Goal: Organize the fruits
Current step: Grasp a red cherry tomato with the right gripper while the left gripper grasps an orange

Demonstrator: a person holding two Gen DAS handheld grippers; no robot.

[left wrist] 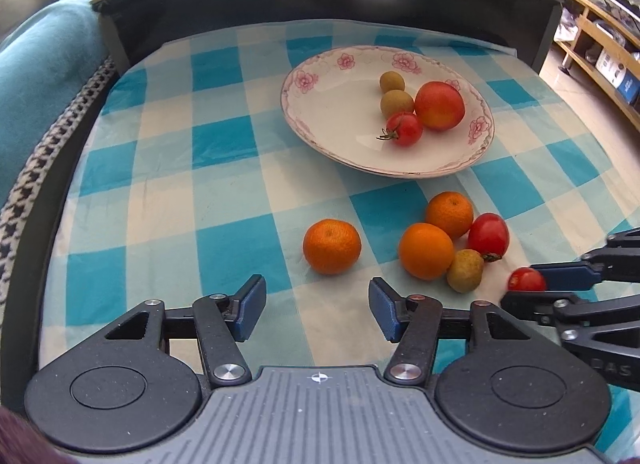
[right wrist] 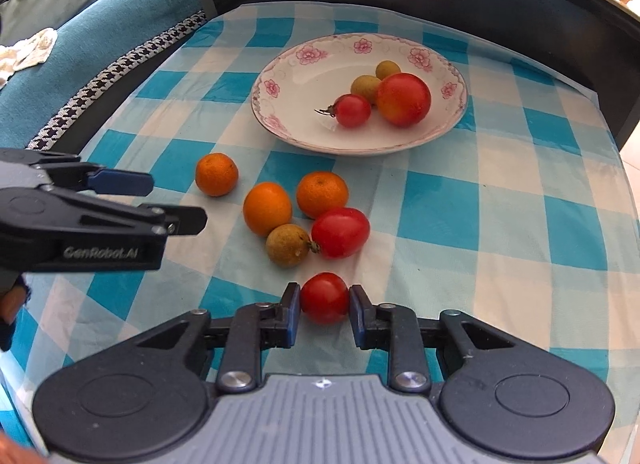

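Red and small, the cherry tomato (right wrist: pixel 324 297) sat on the checked cloth (right wrist: pixel 440 204), pinched between the right gripper's (right wrist: pixel 324 306) blue pads, probably bound for the plate (right wrist: pixel 288 64). The left gripper (left wrist: pixel 317 306) hung half open, empty, behind a tangerine (left wrist: pixel 331 246).

Both tools are showing the same build. The left gripper (left wrist: pixel 317 310) is wearing a ribbed grey plate with a small cross mark, flanked by two round black discs. Black arms with silver screws are carrying blue pads (left wrist: pixel 252 306). The right gripper (right wrist: pixel 325 316) is looking identical. "GenRobot.AI" is standing in pale letters along the left gripper's black side.
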